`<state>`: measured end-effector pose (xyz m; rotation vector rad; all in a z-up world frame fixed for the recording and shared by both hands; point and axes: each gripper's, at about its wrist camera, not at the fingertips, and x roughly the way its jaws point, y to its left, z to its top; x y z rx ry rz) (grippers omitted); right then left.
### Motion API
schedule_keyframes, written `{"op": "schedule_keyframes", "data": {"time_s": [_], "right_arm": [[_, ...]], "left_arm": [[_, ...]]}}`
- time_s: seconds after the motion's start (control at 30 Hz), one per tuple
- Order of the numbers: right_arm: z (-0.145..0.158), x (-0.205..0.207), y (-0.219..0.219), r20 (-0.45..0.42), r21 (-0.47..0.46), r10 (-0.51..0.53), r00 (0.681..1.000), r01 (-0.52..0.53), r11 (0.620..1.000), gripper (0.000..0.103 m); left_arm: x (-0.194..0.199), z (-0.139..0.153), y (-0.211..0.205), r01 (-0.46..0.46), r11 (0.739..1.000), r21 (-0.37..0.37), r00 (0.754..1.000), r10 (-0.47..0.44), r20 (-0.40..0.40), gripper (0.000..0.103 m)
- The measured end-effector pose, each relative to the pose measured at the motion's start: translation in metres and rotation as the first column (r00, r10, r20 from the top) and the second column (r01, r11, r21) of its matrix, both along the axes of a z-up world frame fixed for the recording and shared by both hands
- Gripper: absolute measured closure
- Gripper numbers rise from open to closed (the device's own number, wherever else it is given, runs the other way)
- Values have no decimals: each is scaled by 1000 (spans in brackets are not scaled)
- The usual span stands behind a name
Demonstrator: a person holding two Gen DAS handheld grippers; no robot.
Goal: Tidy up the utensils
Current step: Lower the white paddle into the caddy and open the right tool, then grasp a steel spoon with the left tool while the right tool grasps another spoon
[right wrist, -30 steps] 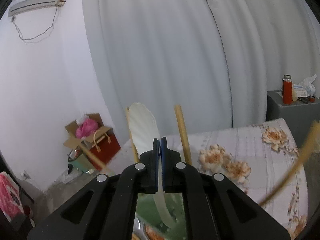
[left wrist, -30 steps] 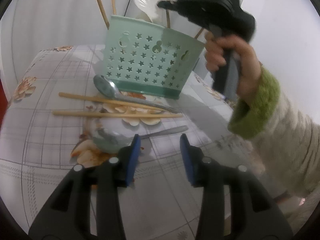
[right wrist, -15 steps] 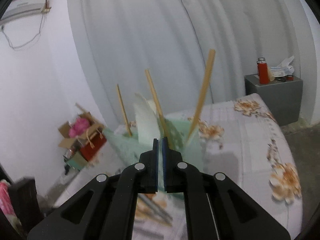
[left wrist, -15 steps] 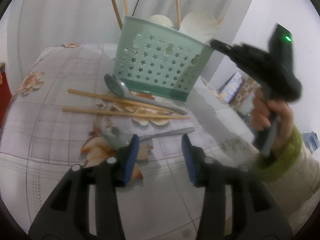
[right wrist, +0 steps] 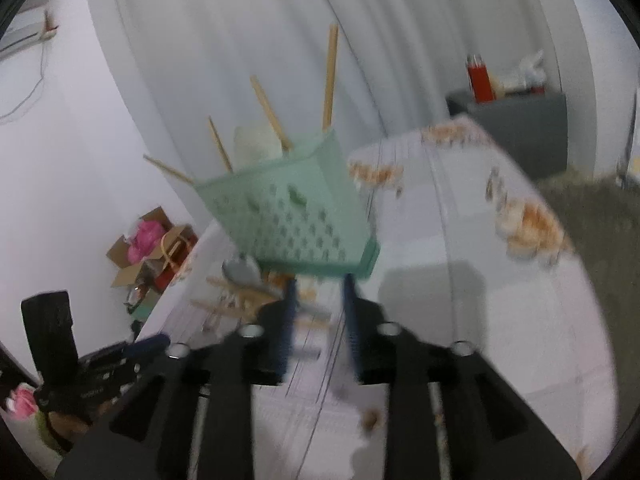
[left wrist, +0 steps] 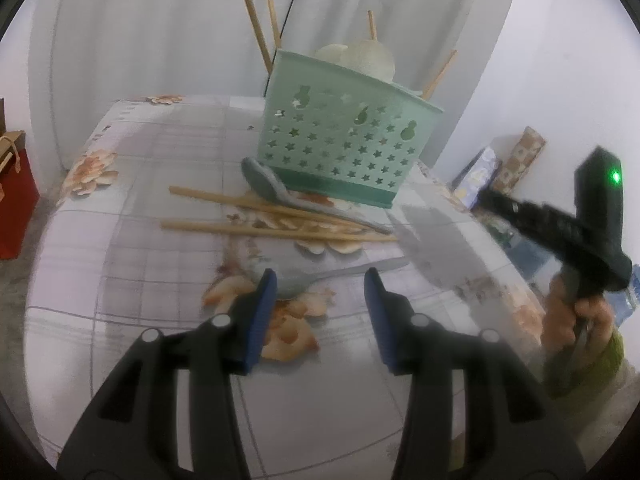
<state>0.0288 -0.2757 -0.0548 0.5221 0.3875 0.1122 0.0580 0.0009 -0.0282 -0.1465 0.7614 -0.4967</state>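
A mint green star-holed basket (left wrist: 344, 136) stands at the back of the table and holds white spoons (left wrist: 366, 58) and upright chopsticks (left wrist: 254, 12). In front of it lie a metal spoon (left wrist: 276, 188), two chopsticks (left wrist: 272, 230) and a second metal spoon (left wrist: 320, 278). My left gripper (left wrist: 320, 300) is open and empty, hovering just before that second spoon. My right gripper (right wrist: 318, 312) is open and empty, away from the basket (right wrist: 292, 208). Its body also shows at the right of the left wrist view (left wrist: 576, 232).
The table (left wrist: 120, 240) has a pale floral cloth. A red bag (left wrist: 14, 200) stands on the floor at left. Boxes (left wrist: 500, 168) lean against the wall at right. A grey cabinet (right wrist: 516, 128) with a red flask (right wrist: 478, 80) stands behind the table.
My right gripper let go of the white spoon in the basket, opened, and pulled back and down to the right. My left gripper stayed open near the front spoon.
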Motion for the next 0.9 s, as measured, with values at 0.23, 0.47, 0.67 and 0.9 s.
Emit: {"op": "schedule_keyframes", "data": {"time_s": [0.23, 0.47, 0.67, 0.9], "right_arm": [[-17, 13, 33, -55, 9, 96, 994, -96, 995, 66], [-15, 17, 38, -48, 4, 123, 991, -123, 992, 66], [-17, 17, 32, -53, 19, 109, 993, -108, 994, 66], [-15, 17, 32, -48, 0, 102, 994, -102, 995, 66]], "left_arm": [[18, -9, 11, -87, 994, 62, 994, 91, -67, 63], [37, -24, 24, -125, 991, -40, 968, 113, -225, 75], [45, -38, 25, -150, 980, -129, 935, 99, -339, 80], [56, -41, 23, -202, 971, -129, 912, 138, -387, 89]]}}
